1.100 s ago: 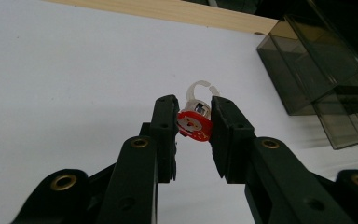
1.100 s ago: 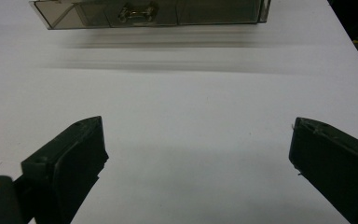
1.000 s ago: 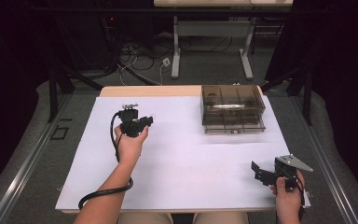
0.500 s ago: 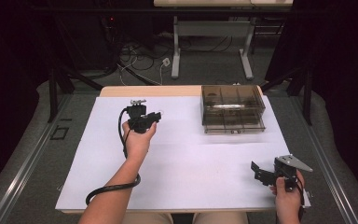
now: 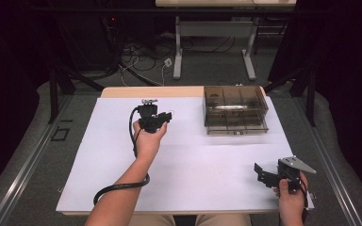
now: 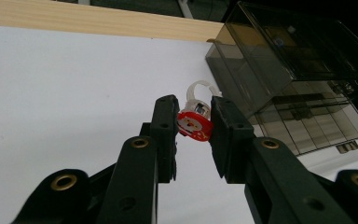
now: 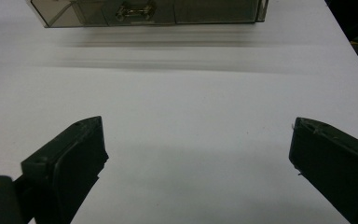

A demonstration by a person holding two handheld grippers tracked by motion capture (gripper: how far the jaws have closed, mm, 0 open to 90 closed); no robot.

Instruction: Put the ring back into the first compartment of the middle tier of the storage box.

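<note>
My left gripper (image 6: 192,122) is shut on a small clear plastic ring with a red and white face (image 6: 195,125), held above the white table. In the high view the left gripper (image 5: 166,116) hovers over the table's far middle, pointing right toward a smoky clear drawer box (image 5: 235,109), which is also the box (image 6: 289,79) just ahead in the left gripper view. My right gripper (image 5: 260,171) rests near the front right edge, jaws wide open with bare white surface between them (image 7: 196,154).
The white sheet (image 5: 99,155) covers most of the wooden table (image 5: 136,91). The drawer box (image 7: 144,11) has a metal handle on its front. A black cable (image 5: 122,187) trails from the left gripper along the forearm. Dark floor, table legs and cables lie beyond.
My left hand has moved right across the table toward the drawer box, carrying the ring. The right hand has stayed still.
</note>
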